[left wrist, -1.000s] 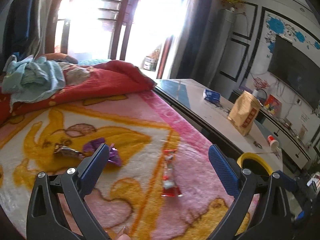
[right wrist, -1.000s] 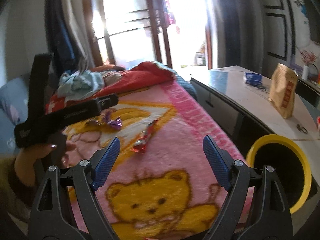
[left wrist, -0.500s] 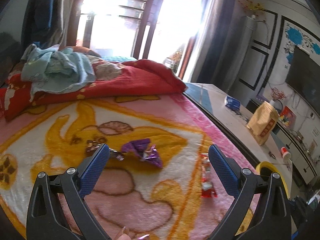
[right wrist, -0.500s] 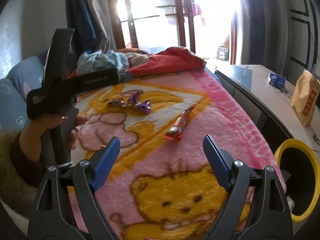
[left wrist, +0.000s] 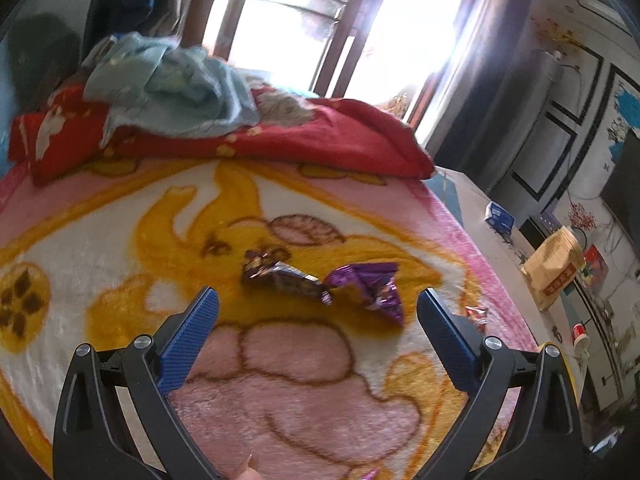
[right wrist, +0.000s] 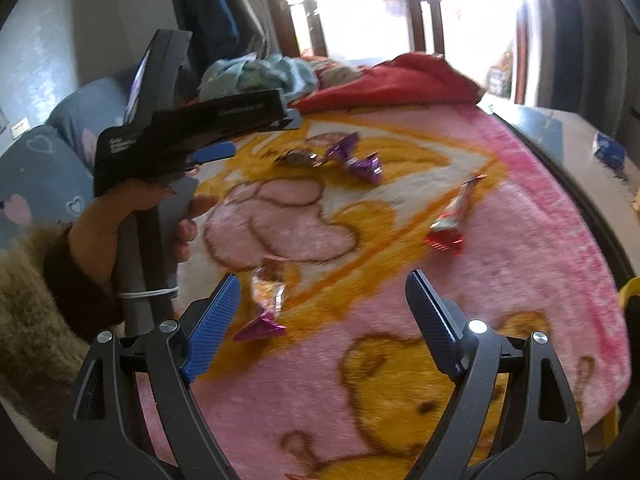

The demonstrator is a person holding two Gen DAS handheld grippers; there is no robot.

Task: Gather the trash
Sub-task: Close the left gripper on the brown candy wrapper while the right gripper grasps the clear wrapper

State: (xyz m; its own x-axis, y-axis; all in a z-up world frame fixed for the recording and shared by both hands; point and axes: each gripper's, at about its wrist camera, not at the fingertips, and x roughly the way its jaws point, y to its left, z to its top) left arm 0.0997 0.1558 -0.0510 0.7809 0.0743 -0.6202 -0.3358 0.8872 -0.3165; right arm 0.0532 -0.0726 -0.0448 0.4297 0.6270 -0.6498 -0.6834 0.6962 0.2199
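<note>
Two purple wrappers (left wrist: 362, 286) lie on the blanket (left wrist: 120, 240) just ahead of the left gripper (left wrist: 316, 322), which tilts downward, spread wide and empty, like the right gripper (right wrist: 322, 312).

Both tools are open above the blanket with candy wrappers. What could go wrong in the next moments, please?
1. The dark wrapper and purple wrapper lie touching, so the left tool may pinch both or flick one away.
2. The blanket is plush; the pads may catch pile along with the foil.
3. The right tool hovers near the clear wrapper, close to the left hand; they might bump.
</note>
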